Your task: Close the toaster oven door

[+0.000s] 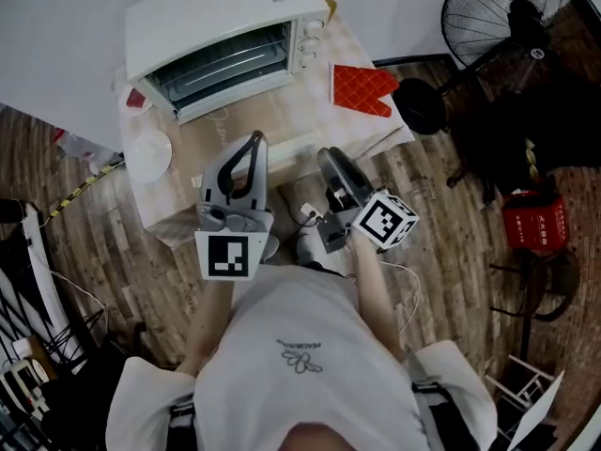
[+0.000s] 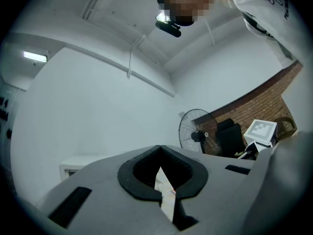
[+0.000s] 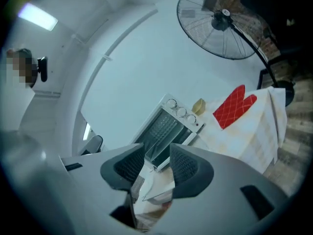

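- A white toaster oven (image 1: 225,26) sits at the far end of a cloth-covered surface (image 1: 282,125), well ahead of both grippers.
- Its door (image 1: 246,95) hangs open, folded down and forward from a hinge along its bottom edge. The wire rack inside is visible.
- A red oven mitt (image 1: 362,89) lies just right of the oven, and a white dish (image 1: 150,153) lies to its left.
- The left gripper (image 1: 255,139) is held above the near edge of the surface. Its jaws are closed tip to tip, with nothing held.
- The right gripper (image 3: 157,153) points towards the oven with its jaws spread apart and empty.
- The door is probably a stiff metal frame around a glass pane. It should be light to swing, though the glass is fragile and smooth.
- The best contact looks like the middle of the door's free front edge, lifted from beneath until it latches. No handle can be made out clearly.
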A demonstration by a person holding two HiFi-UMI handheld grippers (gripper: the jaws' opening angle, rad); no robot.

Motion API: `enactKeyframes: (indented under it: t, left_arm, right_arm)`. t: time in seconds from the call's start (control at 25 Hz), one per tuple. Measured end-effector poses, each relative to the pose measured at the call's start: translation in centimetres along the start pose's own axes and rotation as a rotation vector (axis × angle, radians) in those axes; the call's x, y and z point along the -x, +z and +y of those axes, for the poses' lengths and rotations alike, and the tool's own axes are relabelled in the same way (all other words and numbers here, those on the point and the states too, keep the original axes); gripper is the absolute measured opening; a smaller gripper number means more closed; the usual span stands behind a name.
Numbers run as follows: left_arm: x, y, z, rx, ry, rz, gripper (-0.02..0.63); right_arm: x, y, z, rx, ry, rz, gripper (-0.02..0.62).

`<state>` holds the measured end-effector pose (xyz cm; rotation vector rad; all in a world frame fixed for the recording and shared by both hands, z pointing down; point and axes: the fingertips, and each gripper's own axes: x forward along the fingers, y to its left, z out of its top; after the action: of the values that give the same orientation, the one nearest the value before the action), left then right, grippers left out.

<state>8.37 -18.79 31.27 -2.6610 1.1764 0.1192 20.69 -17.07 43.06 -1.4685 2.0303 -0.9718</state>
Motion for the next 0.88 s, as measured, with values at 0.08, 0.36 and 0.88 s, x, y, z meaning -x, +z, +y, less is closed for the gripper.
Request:
enactKeyframes:
  t: [0.08,0.36,0.88]
  left_arm:
    - [0.4,-0.2,0.5,-0.012,0.018,0.014,0.015]
    - [1.3,-0.7,2.2,-0.012,0.092,0.027,0.015]
    - [2.4,-1.9,3.8,-0.001,0.164,0.070,0.015]
  right_arm:
    - [-0.7,-1.2,-0.7,-0.073,0.020,0.024,0.123]
    - [-2.5,-5.5,-3.5,-0.181,-0.004,0.130,0.123]
    - [-4.8,-10.4,-10.2,-0.296,-0.142,0.227,0.117]
